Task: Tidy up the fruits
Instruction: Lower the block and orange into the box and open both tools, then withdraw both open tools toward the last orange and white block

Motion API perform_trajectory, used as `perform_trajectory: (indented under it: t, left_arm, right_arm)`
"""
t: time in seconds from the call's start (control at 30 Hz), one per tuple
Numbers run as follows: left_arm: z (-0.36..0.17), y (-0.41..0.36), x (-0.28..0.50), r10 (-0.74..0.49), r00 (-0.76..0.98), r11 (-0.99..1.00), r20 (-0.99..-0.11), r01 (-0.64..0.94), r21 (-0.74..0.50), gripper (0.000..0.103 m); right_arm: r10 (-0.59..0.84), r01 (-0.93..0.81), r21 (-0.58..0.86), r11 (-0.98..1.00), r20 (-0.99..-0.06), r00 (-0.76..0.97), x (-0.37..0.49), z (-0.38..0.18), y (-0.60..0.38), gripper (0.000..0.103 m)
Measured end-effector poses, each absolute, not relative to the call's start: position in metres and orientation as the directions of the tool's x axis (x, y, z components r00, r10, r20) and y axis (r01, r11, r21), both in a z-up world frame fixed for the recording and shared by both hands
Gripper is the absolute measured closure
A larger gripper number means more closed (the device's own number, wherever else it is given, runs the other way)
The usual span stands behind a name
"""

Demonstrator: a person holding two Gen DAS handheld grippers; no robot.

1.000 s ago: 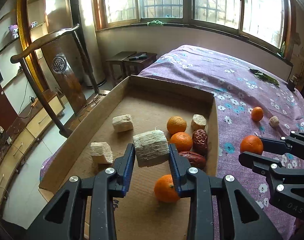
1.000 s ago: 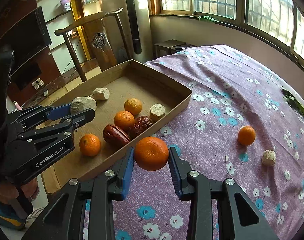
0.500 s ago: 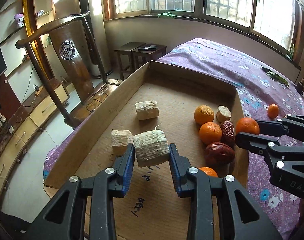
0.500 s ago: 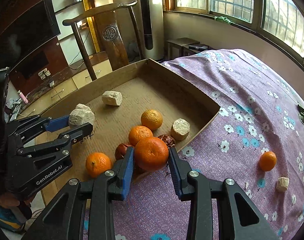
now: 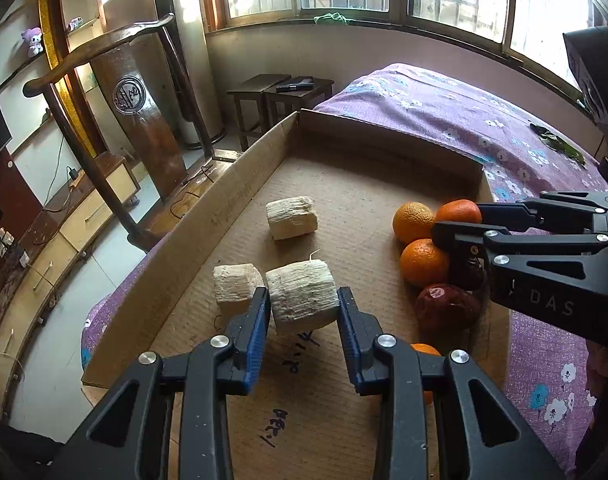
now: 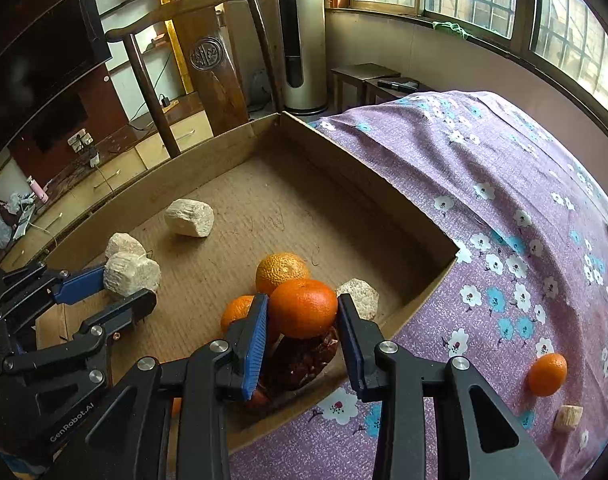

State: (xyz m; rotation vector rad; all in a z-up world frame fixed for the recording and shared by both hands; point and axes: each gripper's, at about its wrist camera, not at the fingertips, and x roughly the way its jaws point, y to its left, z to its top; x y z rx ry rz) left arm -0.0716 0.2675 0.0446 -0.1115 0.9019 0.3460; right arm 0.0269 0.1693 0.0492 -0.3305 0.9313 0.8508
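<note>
The left gripper (image 5: 304, 312) is clamped on a pale fibrous chunk (image 5: 301, 298), holding it over the near left part of the cardboard tray (image 5: 183, 236). Handwritten marks lie on the tray floor directly below it. A second pale chunk (image 5: 235, 288) rests on the tray floor just beside the held one, toward the tray's left wall. A third pale chunk (image 5: 291, 217) lies farther in, near the middle of the floor.

The right gripper (image 6: 302, 312) is clamped on an orange (image 6: 303, 307), holding it above the fruit cluster at the tray's right wall. Under the held fruit lie dark red wrinkled fruits (image 6: 304, 354). Beside them sit one orange on the floor (image 6: 239, 310), another behind it (image 6: 280, 270), and a pale chunk (image 6: 359, 296) against the right wall. In the left wrist view, a further orange (image 5: 422, 350) shows partly behind the left gripper, near the tray's front right corner.

The tray rests at the left edge of a purple floral bedspread (image 6: 504, 184). On the cloth, well apart from the tray toward the near right, lie a loose orange (image 6: 546, 374) and a small pale piece (image 6: 568, 417). Green leaves (image 5: 560, 145) lie near the far right edge of the bedspread.
</note>
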Motion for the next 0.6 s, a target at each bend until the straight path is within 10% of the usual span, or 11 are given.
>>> perform_trajectory:
  t: [0.6]
  left_arm:
    - [0.054, 0.261, -0.079, 0.279, 0.585, 0.924, -0.762, -0.379, 0.047, 0.029]
  right_arm:
    - [0.54, -0.744, 0.146, 0.651, -0.779, 0.319, 0.006, 0.065, 0.129, 0.044]
